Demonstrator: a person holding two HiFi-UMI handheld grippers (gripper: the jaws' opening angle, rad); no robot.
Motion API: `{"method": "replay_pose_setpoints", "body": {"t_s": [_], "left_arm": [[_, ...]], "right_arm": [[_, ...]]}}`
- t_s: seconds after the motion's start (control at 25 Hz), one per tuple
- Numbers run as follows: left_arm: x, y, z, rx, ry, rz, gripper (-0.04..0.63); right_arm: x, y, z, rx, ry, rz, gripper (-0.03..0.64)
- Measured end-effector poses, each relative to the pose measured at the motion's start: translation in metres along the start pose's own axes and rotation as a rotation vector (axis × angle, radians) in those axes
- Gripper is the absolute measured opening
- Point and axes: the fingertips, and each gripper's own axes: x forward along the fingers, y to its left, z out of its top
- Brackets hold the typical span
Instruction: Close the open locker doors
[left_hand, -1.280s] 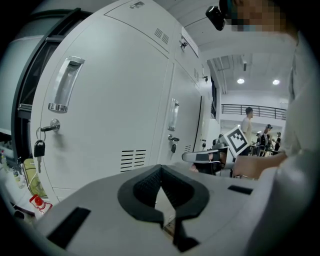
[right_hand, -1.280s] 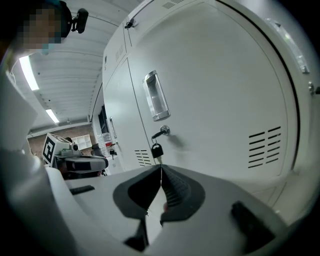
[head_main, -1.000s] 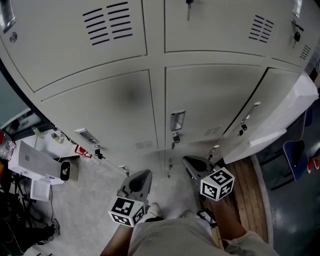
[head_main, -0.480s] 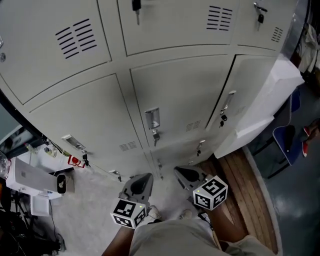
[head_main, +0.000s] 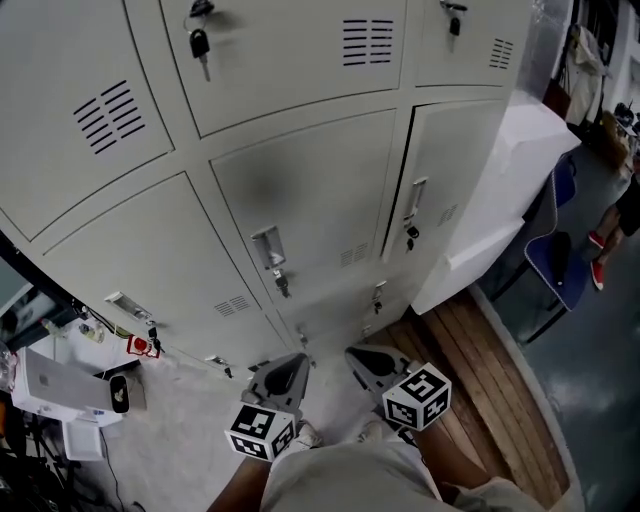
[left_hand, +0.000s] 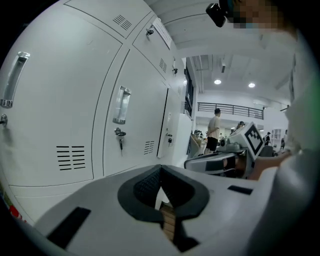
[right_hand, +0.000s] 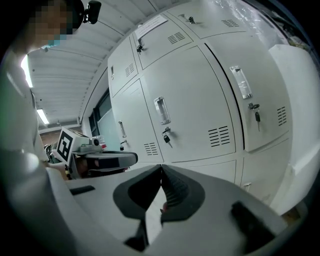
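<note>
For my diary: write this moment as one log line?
left gripper: shut | right gripper: shut | locker door: ajar, untouched

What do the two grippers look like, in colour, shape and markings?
The left gripper and the right gripper both have grey plastic bodies that narrow to black ribbed pads. Each carries a white cube printed with black square markers.

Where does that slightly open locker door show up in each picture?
Head view: ajar door, right of centre.
Left gripper view: small, mid-frame.
Right gripper view: large, at right.
Shared landmark: the keyed handle to its left.
</note>
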Motion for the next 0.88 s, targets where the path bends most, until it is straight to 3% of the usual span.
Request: {"method": "replay_pose_setpoints", "body": {"t_s": [0.88], "left_arm": [[-0.0017,-0.0079,0.0051,0.011,-0.008,0.0,0.014]], "right_arm": [[-0.008,0.0063,0.0013,-0.004,-0.011,0.011,0.028]]}}
